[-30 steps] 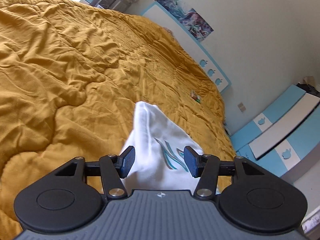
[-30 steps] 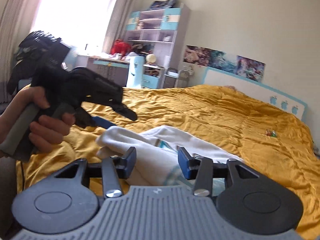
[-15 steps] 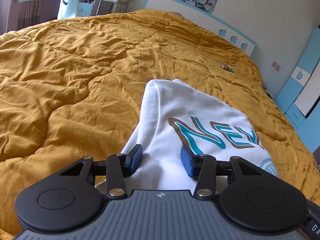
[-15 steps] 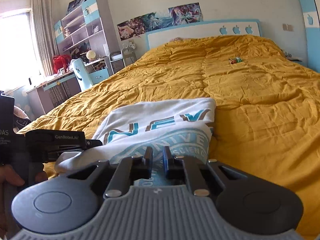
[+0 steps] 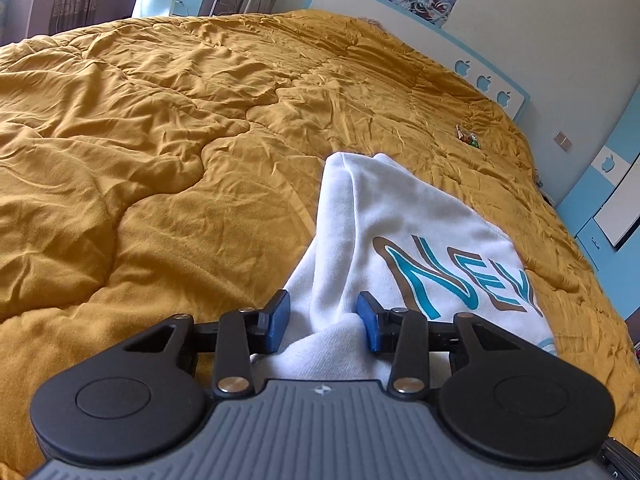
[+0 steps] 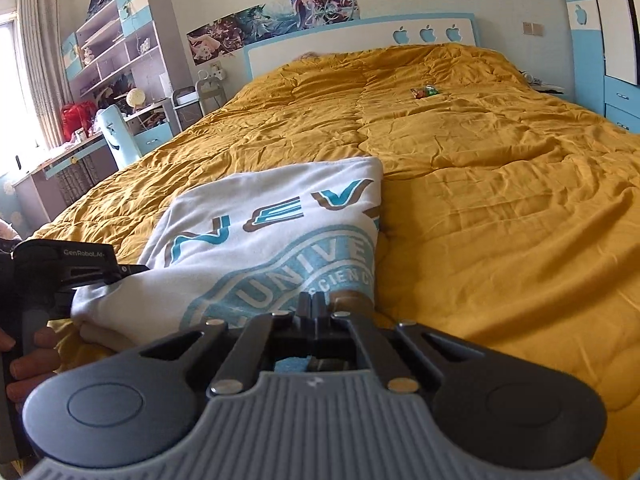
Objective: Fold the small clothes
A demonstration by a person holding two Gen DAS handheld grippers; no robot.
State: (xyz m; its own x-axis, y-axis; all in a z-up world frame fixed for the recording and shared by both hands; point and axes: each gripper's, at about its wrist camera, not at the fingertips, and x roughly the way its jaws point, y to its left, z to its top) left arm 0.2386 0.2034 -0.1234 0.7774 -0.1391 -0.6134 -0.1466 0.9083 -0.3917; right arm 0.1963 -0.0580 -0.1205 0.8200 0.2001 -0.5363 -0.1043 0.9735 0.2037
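Since half a second ago my right gripper [image 6: 311,309] has pinched fully together, its pads now meeting on the near hem of the white shirt [image 6: 272,236], while my left gripper [image 5: 323,320] has spread a little wider than before. Its blue pads [image 5: 278,318] stand apart with a raised ridge of soft white knit between them; I cannot tell whether they touch the cloth.

My shirt lies folded into a rough rectangle on the mustard quilt [image 6: 500,208], near the foot of the bed. Its fabric looks thick and fleecy, printed with teal-and-brown lettering and a round teal crest. On the left side a rolled fold runs lengthwise; the right edge lies straight and flat.

Around it the quilt is crumpled, stitched into puffy panels, and offers wide open room ahead and to the right. A small wrapped item [image 6: 425,91] sits well apart, toward the white-and-blue headboard [image 6: 360,40]. From the right wrist view I see the left hand [image 6: 28,354] gripping its handle beside the shirt's bunched corner. Shelves [image 6: 112,44] hold clutter by the window.
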